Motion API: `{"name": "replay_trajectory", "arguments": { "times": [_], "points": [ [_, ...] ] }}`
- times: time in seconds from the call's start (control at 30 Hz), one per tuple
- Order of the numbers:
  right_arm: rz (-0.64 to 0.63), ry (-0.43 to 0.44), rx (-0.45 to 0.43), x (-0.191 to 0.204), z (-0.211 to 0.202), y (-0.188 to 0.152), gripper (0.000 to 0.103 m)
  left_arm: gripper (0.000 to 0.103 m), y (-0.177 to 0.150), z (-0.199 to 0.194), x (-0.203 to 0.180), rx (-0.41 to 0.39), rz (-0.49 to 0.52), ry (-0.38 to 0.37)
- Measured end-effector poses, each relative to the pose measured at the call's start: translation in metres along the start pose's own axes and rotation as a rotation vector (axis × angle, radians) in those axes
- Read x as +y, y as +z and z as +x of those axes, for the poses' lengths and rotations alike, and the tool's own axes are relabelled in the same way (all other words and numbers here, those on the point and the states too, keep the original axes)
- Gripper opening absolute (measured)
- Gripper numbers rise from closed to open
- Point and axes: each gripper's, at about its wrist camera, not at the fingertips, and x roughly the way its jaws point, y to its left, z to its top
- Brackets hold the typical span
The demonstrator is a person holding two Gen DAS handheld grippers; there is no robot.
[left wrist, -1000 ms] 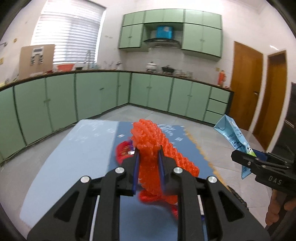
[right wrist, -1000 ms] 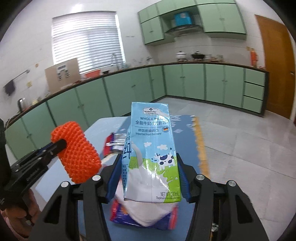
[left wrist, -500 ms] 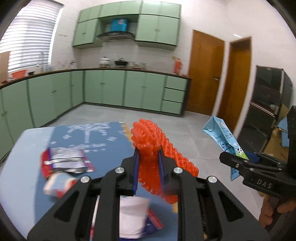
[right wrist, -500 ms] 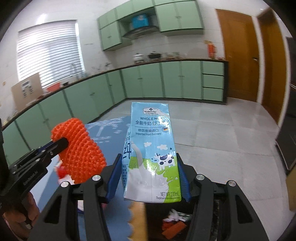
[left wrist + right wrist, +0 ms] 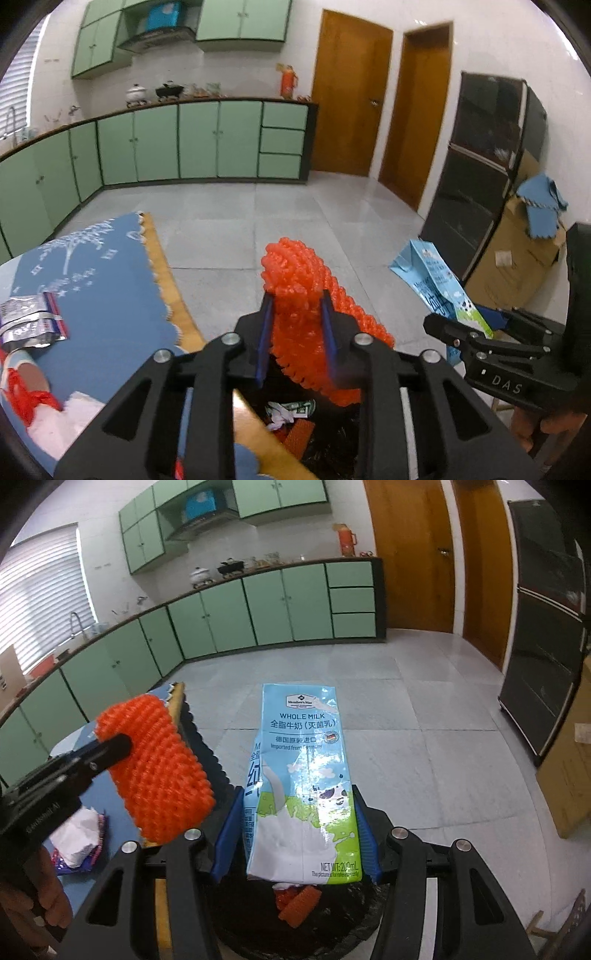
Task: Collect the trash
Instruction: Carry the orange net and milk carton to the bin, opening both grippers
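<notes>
An orange foam net (image 5: pixel 299 266) stands between the blue pads of my left gripper (image 5: pixel 295 295). Its jaws are opening, and the net still fills the gap and touches both pads. In the right wrist view the same orange net (image 5: pixel 159 771) hangs at the left, beside the table edge. My right gripper (image 5: pixel 295 812) is shut on an upright whole-milk carton (image 5: pixel 299 760), also seen as the carton (image 5: pixel 432 273) at the right of the left wrist view. Both grippers hover over a bin lined with a black bag (image 5: pixel 332 923), which holds an orange scrap (image 5: pixel 299 904) and paper bits (image 5: pixel 291 410).
The table with a blue cloth (image 5: pixel 103 280) lies to the left, bearing silver packets (image 5: pixel 29 321) and crumpled white tissue (image 5: pixel 59 424). A black cabinet (image 5: pixel 480 184) and a cardboard box (image 5: pixel 517 258) stand at the right. Grey tiled floor stretches toward green cupboards.
Both grippers swung right from above the table and sank to above the bin. The left jaws stand wider around the net. The carton stays gripped.
</notes>
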Motion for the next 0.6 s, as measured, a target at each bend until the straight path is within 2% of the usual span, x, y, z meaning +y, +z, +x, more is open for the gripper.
{"name": "replay_trajectory", "arguments": {
  "times": [0.2,0.6],
  "points": [
    [0.009,0.001,0.021,-0.007,0.009,-0.006,0.054,0.049,-0.001,0.006,0.001,0.010,0.012,0.004],
    [-0.002,0.013,0.103,-0.004,0.038,-0.017,0.054,0.054,-0.004,-0.017,0.032,-0.021,-0.056,0.106]
  ]
}}
